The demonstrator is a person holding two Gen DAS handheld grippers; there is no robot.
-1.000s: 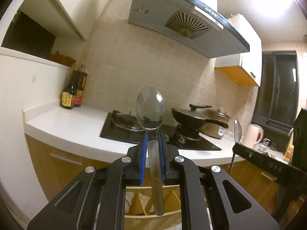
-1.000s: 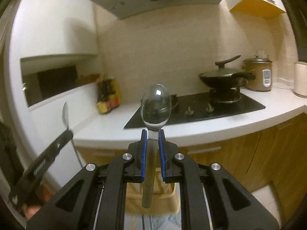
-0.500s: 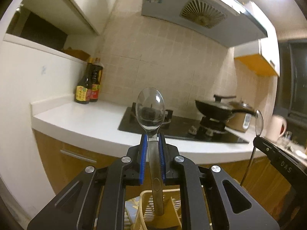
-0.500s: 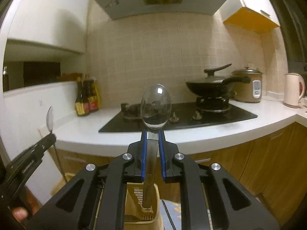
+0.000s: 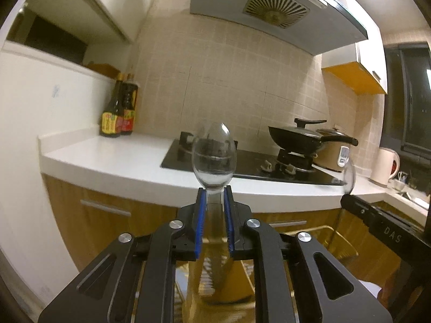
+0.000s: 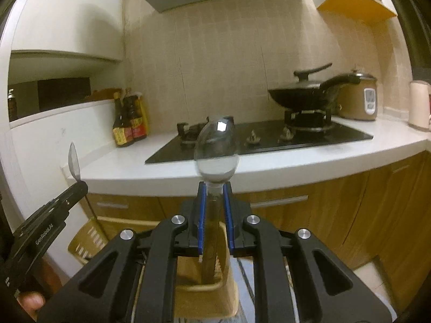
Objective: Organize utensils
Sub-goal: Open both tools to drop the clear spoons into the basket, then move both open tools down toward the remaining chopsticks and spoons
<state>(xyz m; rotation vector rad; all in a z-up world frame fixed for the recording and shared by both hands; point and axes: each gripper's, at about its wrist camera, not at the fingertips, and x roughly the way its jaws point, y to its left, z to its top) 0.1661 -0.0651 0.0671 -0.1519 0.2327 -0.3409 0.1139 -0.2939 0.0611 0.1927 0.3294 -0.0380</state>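
Note:
My left gripper (image 5: pixel 214 196) carries a steel spoon (image 5: pixel 214 156) upright, bowl up. Its jaws are opening and the blue pads (image 5: pixel 200 220) stand just off the blurred handle between them. That handle reaches down into a beige slotted utensil holder (image 5: pixel 336 242). My right gripper (image 6: pixel 214 188) has a second spoon (image 6: pixel 216 150) the same way. Its jaws are opening too, with thin gaps beside the handle, which points into the holder (image 6: pixel 86 239). Each view shows the other gripper from the side: the right one (image 5: pixel 347 202), the left one (image 6: pixel 80 185).
Ahead runs a white counter (image 5: pixel 113 158) over wooden cabinets, with sauce bottles (image 5: pixel 118 115), a black hob (image 6: pixel 269 140), a lidded wok (image 6: pixel 304 94), a rice cooker (image 6: pixel 358 97) and a kettle (image 5: pixel 385 165). A thumb (image 6: pixel 29 301) shows at the lower left.
Both grippers have sunk towards the utensil holder, which now fills the lower part of both views. The counter has risen in the pictures. The pads stand slightly wider around both spoon handles.

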